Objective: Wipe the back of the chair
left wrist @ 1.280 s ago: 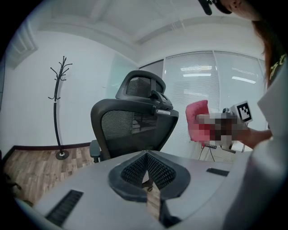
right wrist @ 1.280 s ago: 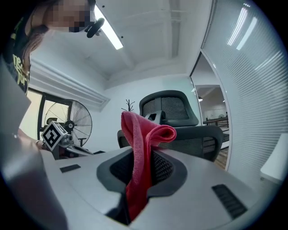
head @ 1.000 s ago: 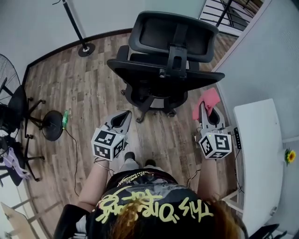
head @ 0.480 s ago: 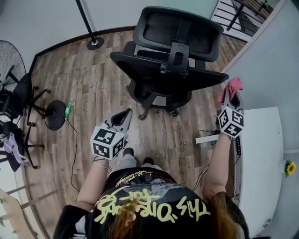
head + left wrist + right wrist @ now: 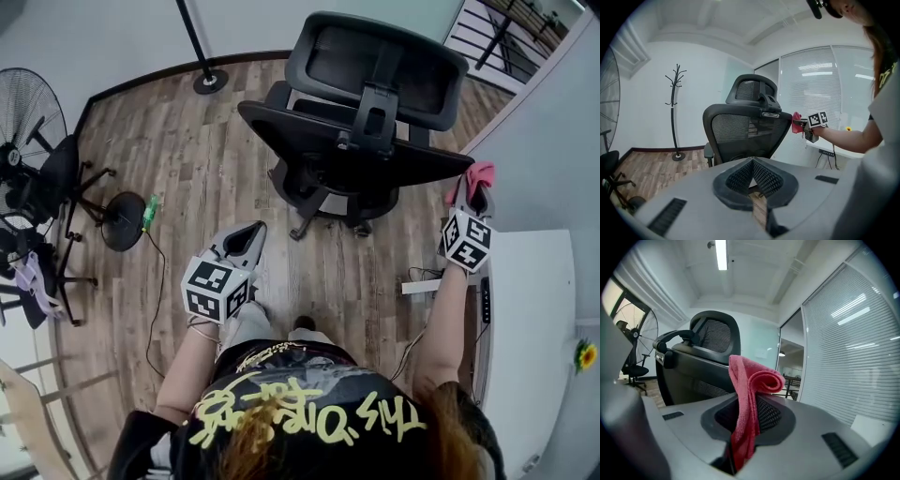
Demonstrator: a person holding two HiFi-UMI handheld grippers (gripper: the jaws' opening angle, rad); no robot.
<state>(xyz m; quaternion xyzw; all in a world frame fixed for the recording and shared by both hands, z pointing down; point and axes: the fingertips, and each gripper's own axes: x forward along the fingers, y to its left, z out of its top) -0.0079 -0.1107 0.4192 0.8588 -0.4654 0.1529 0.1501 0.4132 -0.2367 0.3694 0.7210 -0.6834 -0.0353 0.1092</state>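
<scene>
Two grippers: the right gripper (image 5: 472, 197) clamps a red cloth (image 5: 746, 390) just beside the edge of the chair back (image 5: 319, 141); the left gripper (image 5: 246, 236), jaws together, is empty. The loosely folded cloth may snag and slip free.

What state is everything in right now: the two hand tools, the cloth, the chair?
left gripper: jaws shut, nothing between them.
right gripper: jaws shut on the red cloth.
red cloth: folded over, by the backrest's right edge; contact unclear.
chair: upright, its back facing the person.
</scene>
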